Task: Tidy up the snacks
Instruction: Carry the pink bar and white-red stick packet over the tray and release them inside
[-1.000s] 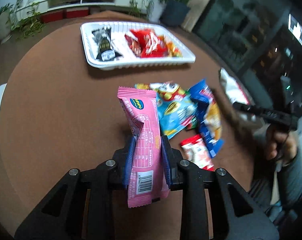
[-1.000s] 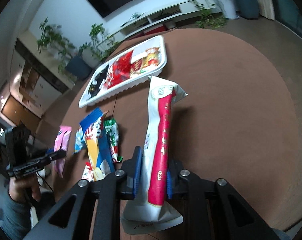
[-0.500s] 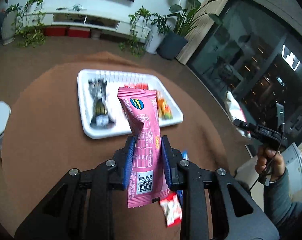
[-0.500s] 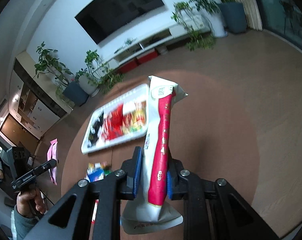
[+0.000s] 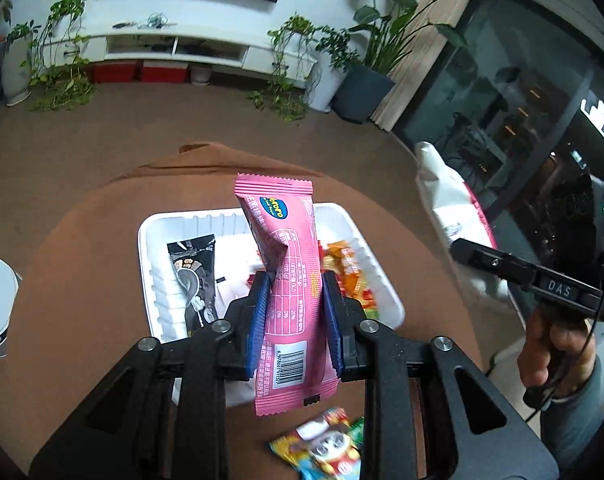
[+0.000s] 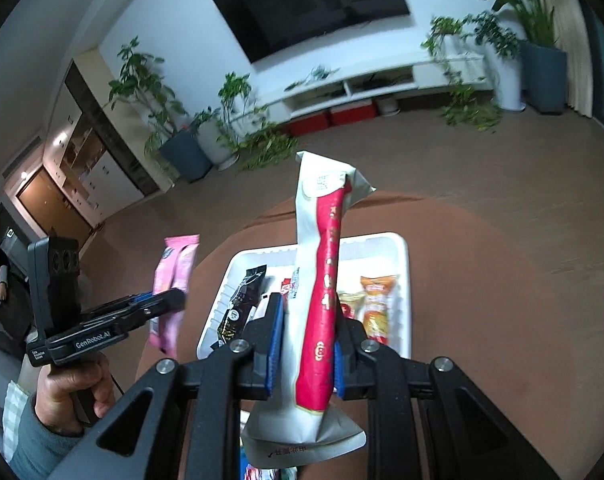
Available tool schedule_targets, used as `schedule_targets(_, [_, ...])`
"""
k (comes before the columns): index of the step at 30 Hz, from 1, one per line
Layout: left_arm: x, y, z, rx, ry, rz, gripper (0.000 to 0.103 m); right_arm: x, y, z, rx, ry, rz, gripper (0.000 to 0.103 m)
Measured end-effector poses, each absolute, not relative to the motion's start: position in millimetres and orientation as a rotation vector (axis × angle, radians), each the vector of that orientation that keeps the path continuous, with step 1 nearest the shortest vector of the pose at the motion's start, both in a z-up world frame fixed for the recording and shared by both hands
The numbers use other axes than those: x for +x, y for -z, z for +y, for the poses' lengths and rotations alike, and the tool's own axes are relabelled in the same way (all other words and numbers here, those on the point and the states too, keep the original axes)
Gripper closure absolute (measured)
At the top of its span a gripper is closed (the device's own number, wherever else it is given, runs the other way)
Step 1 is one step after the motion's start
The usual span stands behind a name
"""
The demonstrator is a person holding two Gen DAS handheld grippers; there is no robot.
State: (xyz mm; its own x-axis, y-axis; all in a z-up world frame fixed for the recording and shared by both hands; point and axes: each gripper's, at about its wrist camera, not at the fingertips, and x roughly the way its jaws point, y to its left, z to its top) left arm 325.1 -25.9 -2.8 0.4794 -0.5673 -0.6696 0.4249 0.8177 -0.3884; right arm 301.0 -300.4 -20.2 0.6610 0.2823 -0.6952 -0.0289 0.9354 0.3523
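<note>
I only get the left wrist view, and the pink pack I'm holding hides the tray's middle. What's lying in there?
Observer: From the right wrist view, a small red pack lies in the tray, between the black pack and the orange pack. Your pink pack covers it.
Operator: And the right gripper? I only see its side.
Observer: The right gripper is shut on a long red-and-white pack, which stands upright between the pads.
</note>
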Motion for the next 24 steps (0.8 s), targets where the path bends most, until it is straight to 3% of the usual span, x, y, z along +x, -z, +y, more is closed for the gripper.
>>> schedule_targets(10, [361, 76, -59, -0.177, 0.595, 0.949, 0.079, 349, 86, -288, 0.297, -0.15, 0.962, 0.081])
schedule_targets(24, [394, 133, -95, -0.094, 0.541, 1.003, 0.077, 368, 130, -285, 0.217, -0.092, 1.031, 0.081])
